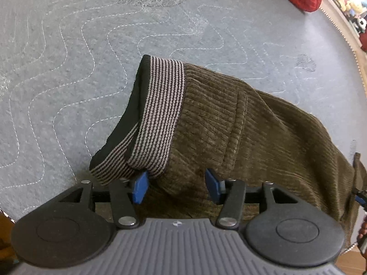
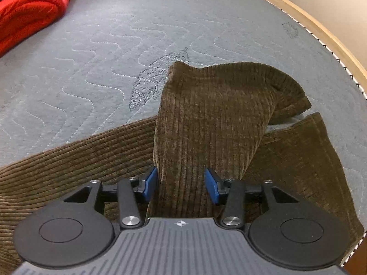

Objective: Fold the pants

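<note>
The pants [image 1: 229,123], of brown corduroy, are spread on a grey quilted mat [image 1: 68,80]. In the left wrist view the striped waistband [image 1: 158,119] is seen folded over, its black lining turned outward, with the corduroy running off to the right. The left gripper [image 1: 176,184] is pointed steeply down over the waistband end; its blue pads [image 1: 140,186] are held apart, with cloth lying between them, the left pad just touching the waistband's edge and the right pad clear of the cloth, so nothing is clamped. In the right wrist view a leg [image 2: 206,114] is laid across another part of the pants. The right gripper [image 2: 181,184] is set astride that leg; its jaws are parted, the left pad beside the cloth, a gap seen at the right pad. A red cloth [image 2: 29,6] is seen at the mat's far corner
</note>
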Demonstrator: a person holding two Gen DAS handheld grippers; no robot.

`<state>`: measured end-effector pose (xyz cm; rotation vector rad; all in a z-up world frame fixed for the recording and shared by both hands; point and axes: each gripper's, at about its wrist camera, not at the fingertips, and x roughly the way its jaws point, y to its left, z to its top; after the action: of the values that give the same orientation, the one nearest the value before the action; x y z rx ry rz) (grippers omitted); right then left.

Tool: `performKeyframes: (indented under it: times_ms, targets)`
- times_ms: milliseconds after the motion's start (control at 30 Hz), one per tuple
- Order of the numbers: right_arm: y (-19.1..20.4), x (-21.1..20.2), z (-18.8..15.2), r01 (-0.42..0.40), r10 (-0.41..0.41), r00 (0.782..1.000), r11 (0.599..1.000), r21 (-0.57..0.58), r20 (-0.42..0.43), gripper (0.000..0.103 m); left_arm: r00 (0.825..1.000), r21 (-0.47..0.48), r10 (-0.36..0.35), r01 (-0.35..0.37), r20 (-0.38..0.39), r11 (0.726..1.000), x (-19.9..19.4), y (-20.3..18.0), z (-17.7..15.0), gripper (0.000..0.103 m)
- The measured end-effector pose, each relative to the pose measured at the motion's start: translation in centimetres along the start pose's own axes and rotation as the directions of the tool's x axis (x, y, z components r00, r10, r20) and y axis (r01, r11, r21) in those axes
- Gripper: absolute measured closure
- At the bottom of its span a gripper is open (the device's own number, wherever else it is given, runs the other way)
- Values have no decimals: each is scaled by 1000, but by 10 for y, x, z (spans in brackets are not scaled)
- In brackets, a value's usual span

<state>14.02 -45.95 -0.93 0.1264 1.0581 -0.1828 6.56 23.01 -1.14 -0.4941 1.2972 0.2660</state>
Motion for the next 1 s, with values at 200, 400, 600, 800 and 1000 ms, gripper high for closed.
performKeyframes:
  times_ms: [200, 400, 600, 800, 1000]
  targets:
    - [-21, -25, -2, -19, 13, 998, 995, 95, 62, 96, 996, 52, 69, -72, 53, 996, -6, -2, -3, 81]
    - [-88, -82, -23, -21, -26, 988, 952, 304, 151, 97, 978, 95, 46, -66, 203, 993, -47, 6, -19, 88]
    - [-133, -108, -81, -73, 60, 997, 914, 399, 44, 97, 970, 113, 37, -66, 241, 991, -73, 30, -39, 89]
    - [-173, -105, -111, -93, 97, 995, 854, 512, 19, 92, 937, 155, 256, -296, 236, 942, -62, 22, -43, 92]
    - [-208, -108, -94, -163, 54, 981, 750, 641, 187, 40, 923, 181, 142, -218, 358, 959, -80, -15, -39, 57]
